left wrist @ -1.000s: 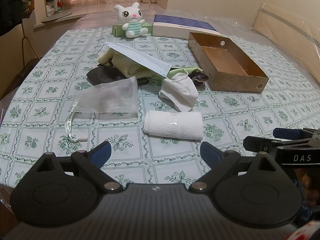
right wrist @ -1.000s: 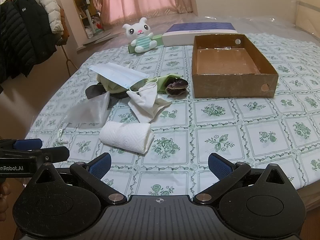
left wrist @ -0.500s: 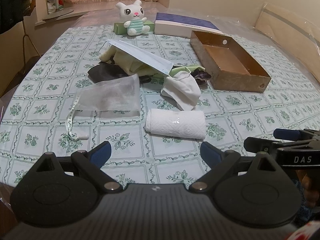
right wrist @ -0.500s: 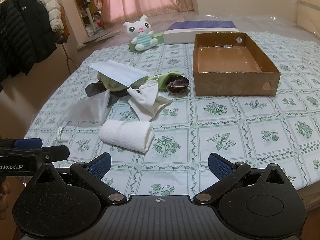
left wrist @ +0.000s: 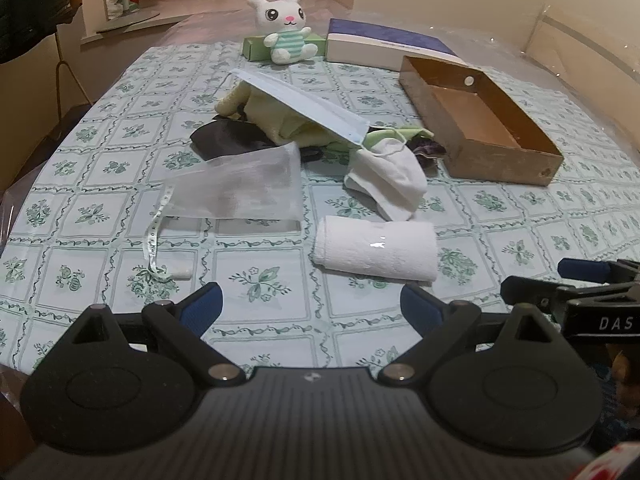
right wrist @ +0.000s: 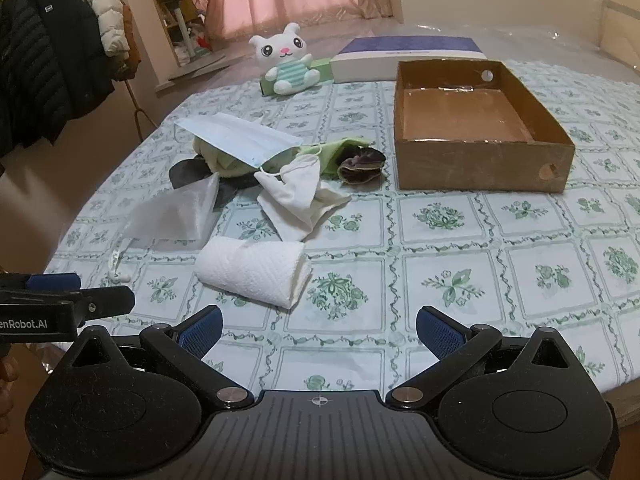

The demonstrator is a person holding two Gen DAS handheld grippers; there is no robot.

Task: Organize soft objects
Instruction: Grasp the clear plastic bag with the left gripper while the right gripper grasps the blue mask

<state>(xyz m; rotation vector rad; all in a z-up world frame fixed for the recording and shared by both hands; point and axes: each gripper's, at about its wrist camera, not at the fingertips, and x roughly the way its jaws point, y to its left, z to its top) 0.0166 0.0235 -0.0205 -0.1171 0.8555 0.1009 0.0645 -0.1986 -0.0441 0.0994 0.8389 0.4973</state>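
Since both tools hang over the table's near edge with nothing in them, what matters is which one the first item favours.

Left gripper point(left wrist: 310, 306): jaws spread wide, empty.
Right gripper point(right wrist: 318, 330): released, empty too.
Rolled towel point(left wrist: 374, 246): nearest soft thing, just ahead of both tools, closest to the near edge; its long axis runs across the table.
Nearer tool: cannot tell for certain; the roll sits slightly right of the left one, slightly left of the right.
Cardboard box point(right wrist: 480, 172): toward the far right corner, empty, the likely destination.
Soft pile point(right wrist: 280, 152): mid-table, left of the box.
Room: bare tablecloth point(right wrist: 500, 272) between roll and box.
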